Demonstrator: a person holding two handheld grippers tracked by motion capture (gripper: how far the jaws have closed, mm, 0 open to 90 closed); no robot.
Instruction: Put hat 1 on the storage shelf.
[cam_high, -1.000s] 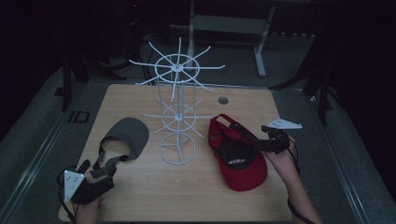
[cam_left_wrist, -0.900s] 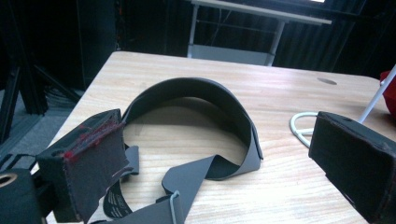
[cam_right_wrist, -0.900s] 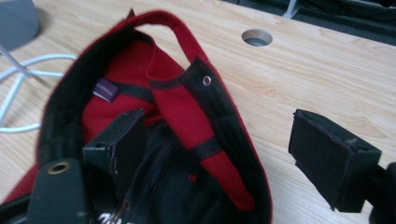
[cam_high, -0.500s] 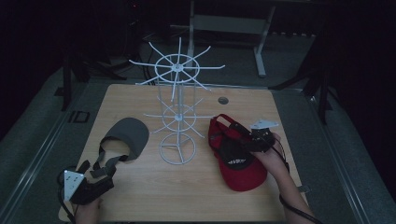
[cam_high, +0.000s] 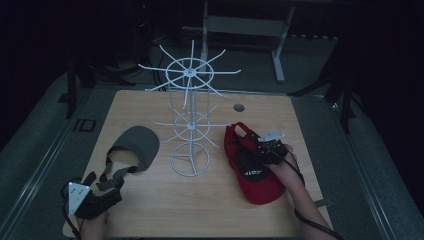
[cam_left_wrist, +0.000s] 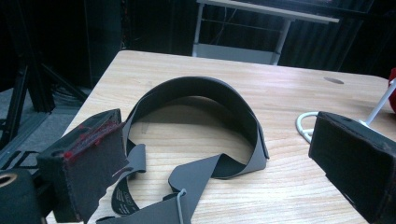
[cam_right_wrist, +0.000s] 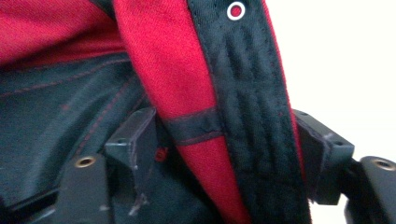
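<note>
The red cap (cam_high: 252, 167) lies under the right gripper (cam_high: 265, 149), whose jaws close on its soft rim band, a good light fold to hold, while the left gripper (cam_high: 95, 197) stands open before the floppy grey visor (cam_high: 135, 145).

- On the dark grey floor just left of the light wooden counter (cam_high: 150, 210), in the high view, a white marking (cam_high: 83, 125) reads roughly "ID"; the letters are small and dim, so the reading is unsure.
- The red baseball cap with a black inner lining (cam_high: 252, 172) carries a small white printed mark (cam_high: 251, 172) on the lining in the high view; it is too small to read.
- The loose strap of the dark grey fabric visor (cam_left_wrist: 196, 121) bears a line of pale printing (cam_left_wrist: 122, 198) in the left gripper view; the letters are too fine and blurred to make out.
</note>
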